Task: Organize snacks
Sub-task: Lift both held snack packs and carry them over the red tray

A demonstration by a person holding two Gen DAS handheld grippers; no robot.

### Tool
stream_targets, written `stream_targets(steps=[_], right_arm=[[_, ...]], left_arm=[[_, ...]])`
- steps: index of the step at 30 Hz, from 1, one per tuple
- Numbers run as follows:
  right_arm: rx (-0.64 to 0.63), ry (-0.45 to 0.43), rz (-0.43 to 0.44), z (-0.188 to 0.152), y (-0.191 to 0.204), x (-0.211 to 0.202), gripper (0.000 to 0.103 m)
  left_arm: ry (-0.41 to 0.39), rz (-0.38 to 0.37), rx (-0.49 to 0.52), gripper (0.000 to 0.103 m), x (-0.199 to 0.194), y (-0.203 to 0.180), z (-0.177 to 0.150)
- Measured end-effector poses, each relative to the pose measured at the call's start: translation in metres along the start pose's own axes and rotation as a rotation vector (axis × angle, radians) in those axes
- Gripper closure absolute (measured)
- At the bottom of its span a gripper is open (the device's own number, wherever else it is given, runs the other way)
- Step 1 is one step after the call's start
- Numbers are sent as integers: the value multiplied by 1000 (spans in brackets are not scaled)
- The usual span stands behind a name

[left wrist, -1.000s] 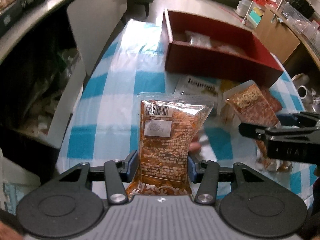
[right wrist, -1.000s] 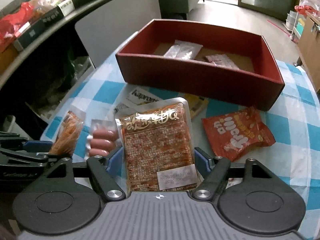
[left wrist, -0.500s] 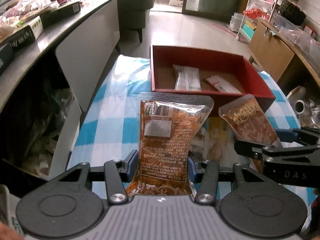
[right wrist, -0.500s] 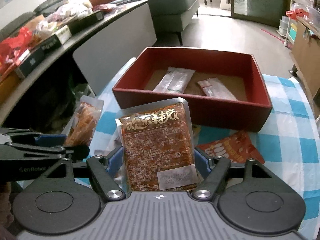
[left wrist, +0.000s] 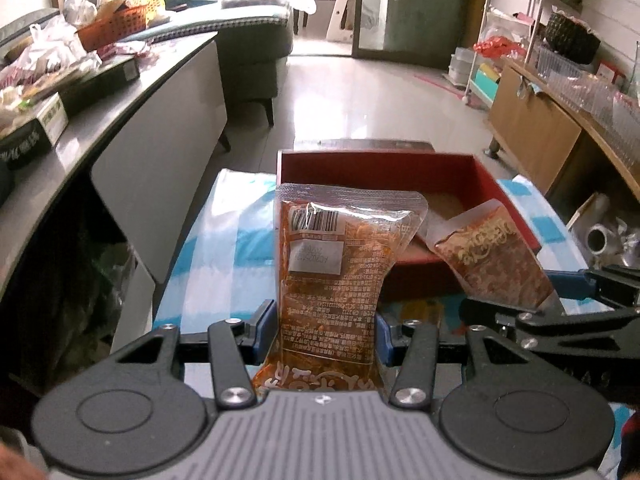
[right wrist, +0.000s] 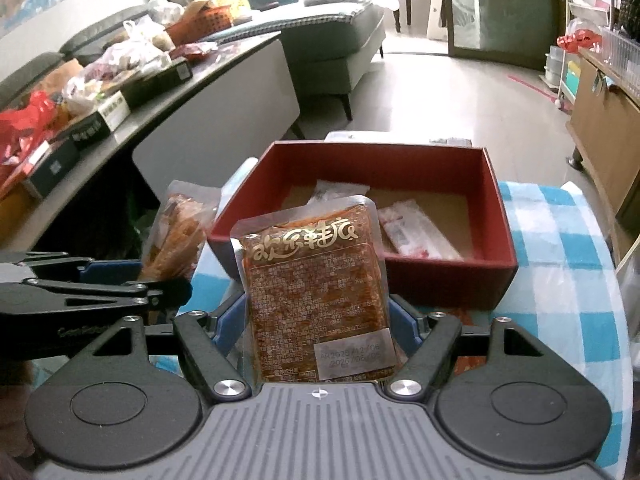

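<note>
Both packets have come up off the counter (right wrist: 560, 240) since a second ago; the left tongs (left wrist: 320, 324) clamp one barcode-labelled spicy-strip packet (left wrist: 332, 264), the right tongs (right wrist: 316, 320) clamp one gold-lettered packet (right wrist: 316, 280), each held at twelve o'clock before the red box (right wrist: 440, 276); two clear-wrapped packets (right wrist: 416, 234) lie inside it.

Two grippers are present, the left gripper (left wrist: 320, 326) and the right gripper (right wrist: 316, 320), each clamping one snack packet: a barcode-labelled orange packet (left wrist: 340, 264) and a gold-lettered brown packet (right wrist: 316, 292). One red box (right wrist: 496, 184) stands on one blue-checked tablecloth (right wrist: 560, 248). Two clear packets (right wrist: 416, 236) lie inside the box.
</note>
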State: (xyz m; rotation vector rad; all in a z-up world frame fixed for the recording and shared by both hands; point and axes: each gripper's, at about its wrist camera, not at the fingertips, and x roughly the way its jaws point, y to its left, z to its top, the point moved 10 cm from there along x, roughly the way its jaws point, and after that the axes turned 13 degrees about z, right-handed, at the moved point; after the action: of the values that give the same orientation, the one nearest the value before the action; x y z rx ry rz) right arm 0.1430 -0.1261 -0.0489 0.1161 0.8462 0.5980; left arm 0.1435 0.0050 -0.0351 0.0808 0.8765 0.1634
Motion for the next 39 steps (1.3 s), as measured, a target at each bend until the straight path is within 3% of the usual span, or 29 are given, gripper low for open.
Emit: stream_targets(steps=[19, 39], right_arm=[[-5, -70, -17, 47, -28, -5, 23], [27, -33, -61, 72, -71, 34, 23]], left_arm=[[-63, 15, 16, 59, 18, -29, 60], [-44, 62, 27, 59, 67, -49, 91]])
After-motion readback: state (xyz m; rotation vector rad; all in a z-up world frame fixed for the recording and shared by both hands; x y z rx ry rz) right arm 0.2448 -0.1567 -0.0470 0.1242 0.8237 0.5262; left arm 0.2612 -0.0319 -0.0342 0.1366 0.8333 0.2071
